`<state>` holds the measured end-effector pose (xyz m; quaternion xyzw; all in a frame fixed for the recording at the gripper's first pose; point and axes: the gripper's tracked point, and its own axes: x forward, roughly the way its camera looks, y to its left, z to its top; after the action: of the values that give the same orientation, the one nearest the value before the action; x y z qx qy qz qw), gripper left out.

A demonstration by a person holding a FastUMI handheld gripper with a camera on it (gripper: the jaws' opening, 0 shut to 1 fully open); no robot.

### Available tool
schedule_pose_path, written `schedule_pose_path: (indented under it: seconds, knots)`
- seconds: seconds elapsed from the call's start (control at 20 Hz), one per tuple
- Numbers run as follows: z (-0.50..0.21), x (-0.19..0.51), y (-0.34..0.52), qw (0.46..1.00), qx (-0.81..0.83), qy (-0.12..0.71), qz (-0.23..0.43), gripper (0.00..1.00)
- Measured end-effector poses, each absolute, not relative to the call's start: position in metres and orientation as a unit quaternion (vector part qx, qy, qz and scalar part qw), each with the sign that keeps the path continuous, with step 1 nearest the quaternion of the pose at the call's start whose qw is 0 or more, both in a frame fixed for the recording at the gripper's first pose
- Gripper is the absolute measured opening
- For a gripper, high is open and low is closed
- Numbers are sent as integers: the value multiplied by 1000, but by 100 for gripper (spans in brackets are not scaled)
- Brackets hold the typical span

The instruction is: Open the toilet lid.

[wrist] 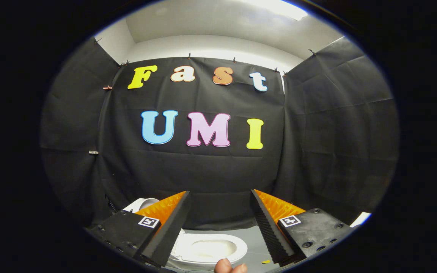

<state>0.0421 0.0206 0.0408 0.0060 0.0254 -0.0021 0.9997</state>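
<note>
**Gripper held high and open above an uncovered toilet bowl**

I hold the gripper (220, 197) raised and level, its two fingers spread wide apart with nothing between them, so the camera looks mostly at the booth's black cloth wall (211, 170) and not down at the fixture. The toilet (207, 248) sits low on the grey floor (254, 242), close to the foot of that wall, showing in the gap between the fingers and partly behind the left one. Its white oval seat ring and the pale hollow of the bowl are in plain sight, which tells me no lid is lying over the seat. A rounded white shape (144, 204) stands beyond the left finger, at the back of the fixture; I take it for the raised lid or the tank, though too little shows to say which. A fingertip of my hand (229, 266) pokes in just below the seat's near rim. A small yellow scrap (265, 261) lies on the floor beside the right finger. My judgement: the opening looks already done, and the claw hangs clear of the toilet, gripping nothing.
</note>
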Motion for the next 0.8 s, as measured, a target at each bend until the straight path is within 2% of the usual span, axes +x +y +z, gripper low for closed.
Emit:
schedule_pose_path:
  seconds: [0.8]
  knots:
    - [36, 46, 38, 999, 15, 33, 18, 99]
